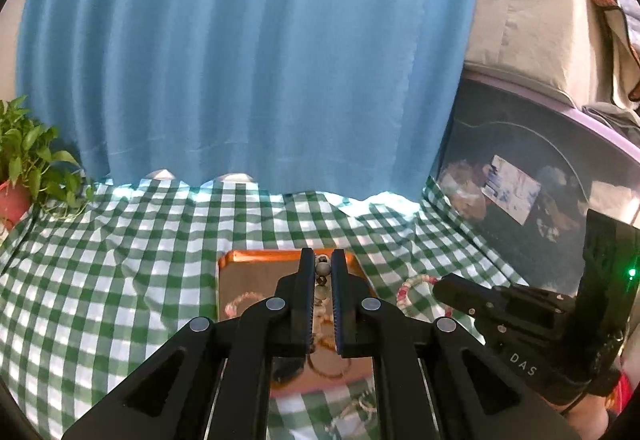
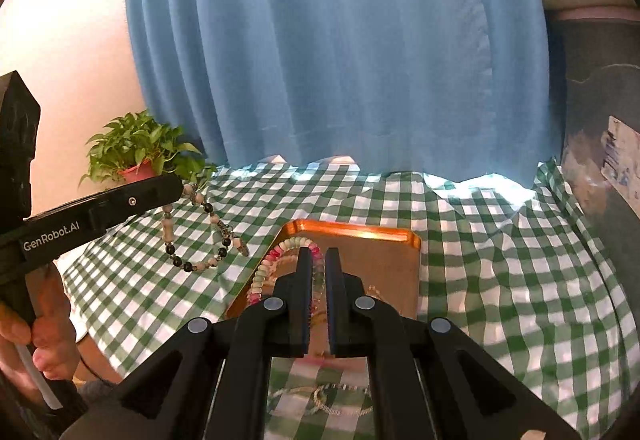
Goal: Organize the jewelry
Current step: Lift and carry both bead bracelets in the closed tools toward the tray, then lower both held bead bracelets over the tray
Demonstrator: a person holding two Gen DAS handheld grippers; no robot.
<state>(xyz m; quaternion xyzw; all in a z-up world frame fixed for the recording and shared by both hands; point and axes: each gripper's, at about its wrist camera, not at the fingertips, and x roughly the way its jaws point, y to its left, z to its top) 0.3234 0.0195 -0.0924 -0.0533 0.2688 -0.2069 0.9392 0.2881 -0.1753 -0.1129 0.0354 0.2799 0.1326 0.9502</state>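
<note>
Both tongs pinch bracelets — left tongs (image 1: 323, 264) the dark-beaded bracelet (image 2: 200, 240), right tongs (image 2: 319, 254) the pink-and-white bracelet (image 2: 272, 264) — a loosened pinch could drop beads beside the copper tray (image 2: 360, 230).

Blue curtain (image 1: 248, 47); green-white checked cloth (image 1: 100, 280); orange tray (image 2: 360, 236).

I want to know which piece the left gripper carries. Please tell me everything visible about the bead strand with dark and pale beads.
The bead strand hangs as a loop from the shut left gripper, clear of the checked cloth and beside the orange tray. It mixes round black beads with pale, speckled and longer ones. From the left wrist, a grey bead sits pinched between the fingertips.
</note>
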